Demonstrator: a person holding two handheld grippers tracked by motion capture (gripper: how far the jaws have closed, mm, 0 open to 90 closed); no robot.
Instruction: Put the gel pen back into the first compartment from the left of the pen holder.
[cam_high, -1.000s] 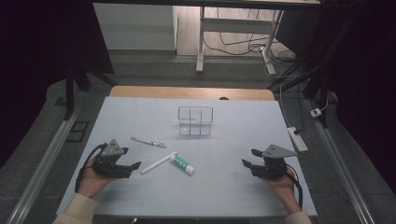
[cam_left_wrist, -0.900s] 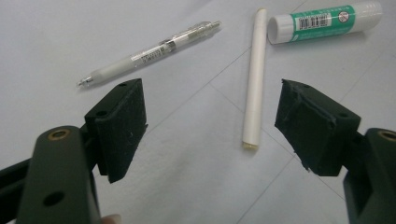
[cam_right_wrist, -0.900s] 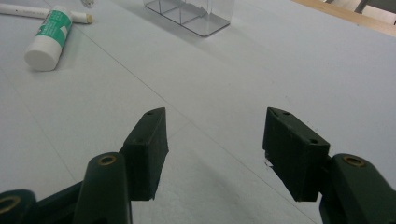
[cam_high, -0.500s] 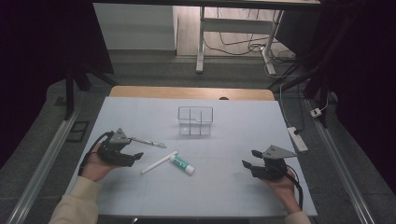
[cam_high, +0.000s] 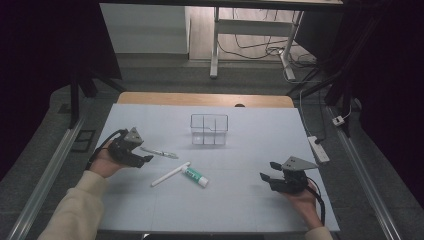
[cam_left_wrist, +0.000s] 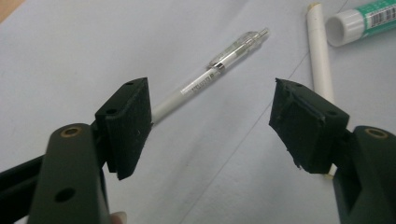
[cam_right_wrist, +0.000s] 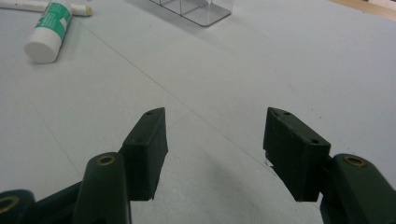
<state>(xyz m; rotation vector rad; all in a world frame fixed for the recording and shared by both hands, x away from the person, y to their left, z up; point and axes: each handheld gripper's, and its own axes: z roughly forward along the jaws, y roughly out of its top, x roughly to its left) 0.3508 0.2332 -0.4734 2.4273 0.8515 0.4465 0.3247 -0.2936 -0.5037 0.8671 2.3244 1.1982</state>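
Note:
My left gripper (cam_high: 145, 159) hovers at the left of the grey table mat, its tips right at the near end of a clear-and-white pen (cam_high: 160, 152). In the left gripper view the jaws (cam_left_wrist: 210, 121) stand wide apart and have just been closing a little, with nothing between the pads. The pen (cam_left_wrist: 219, 70) lies just beyond, its near end hidden behind the left pad. A white stick (cam_high: 171, 174) and a green-labelled glue stick (cam_high: 196, 176) lie mid-table. My right gripper (cam_high: 265, 177) rests open at the right, and its jaws (cam_right_wrist: 215, 140) are empty.
A clear divided box (cam_high: 209, 129) stands upright at the middle back of the mat, also seen as the box (cam_right_wrist: 196, 9) far ahead of the right jaws. A white power strip (cam_high: 320, 150) lies off the mat's right edge. The wooden table edge (cam_high: 205, 98) runs behind.
My left gripper has moved forward and slightly right across the mat to the pen, and its jaws look a little narrower. The right gripper and all objects have stayed put.

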